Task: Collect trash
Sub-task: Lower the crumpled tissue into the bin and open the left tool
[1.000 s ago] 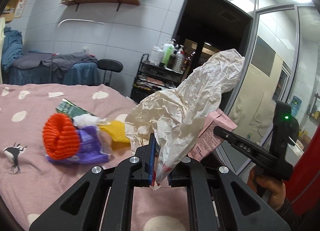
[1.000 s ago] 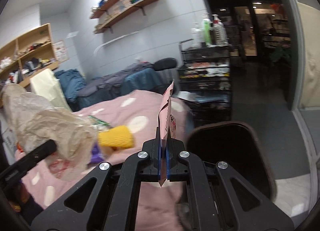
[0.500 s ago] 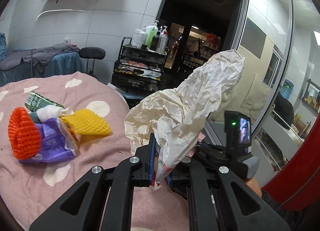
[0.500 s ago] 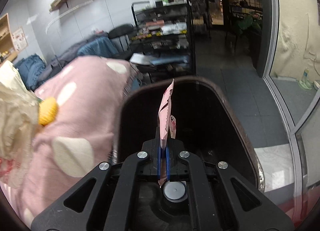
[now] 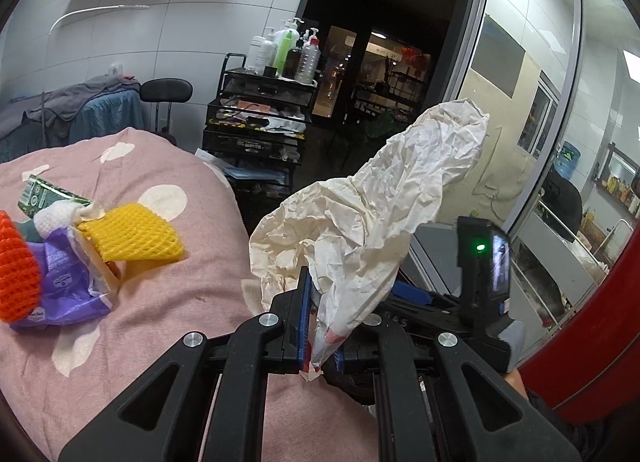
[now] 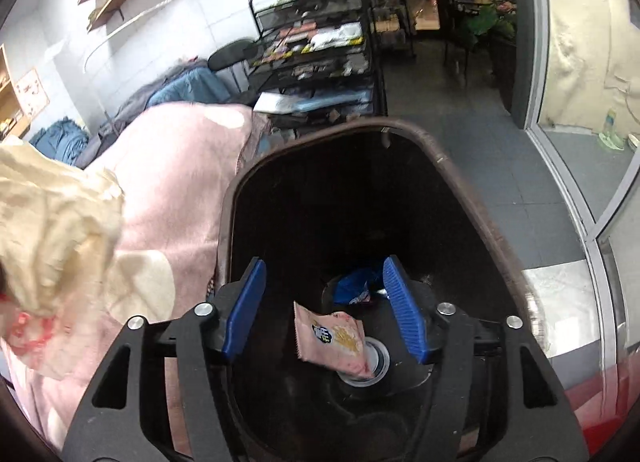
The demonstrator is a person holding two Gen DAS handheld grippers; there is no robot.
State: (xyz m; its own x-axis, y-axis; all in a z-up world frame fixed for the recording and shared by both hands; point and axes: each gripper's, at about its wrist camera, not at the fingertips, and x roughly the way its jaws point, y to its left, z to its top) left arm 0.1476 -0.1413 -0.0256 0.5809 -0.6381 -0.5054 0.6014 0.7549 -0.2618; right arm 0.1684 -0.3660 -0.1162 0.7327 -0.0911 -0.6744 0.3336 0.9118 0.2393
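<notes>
One wrapper is now leaving the right gripper: half a second ago its blue pads were pinched on the pink snack packet, and now the jaws are standing wide apart with the packet lying loose between them, low in the centre of the right wrist view, inside the dark trash bin. It seems to be dropping or already resting on the bin floor, though the motion blur is making that hard to judge. A blue wrapper is sitting just behind it in the bin. That is meaning one more item is being counted as collected, and the right tool is becoming free.

The left gripper is clamping tight on the crumpled white paper bag, which is rising from bottom centre toward the upper right of the left wrist view, creased and stiff, with a reddish stain at its pinched tip. It is hanging above the edge of the pink spotted bedspread, and the bin is likely its next stop.

More trash is waiting at the left edge of that view: a yellow foam net, an orange foam net, a purple packet and a green box, all heaped together and touching.
</notes>
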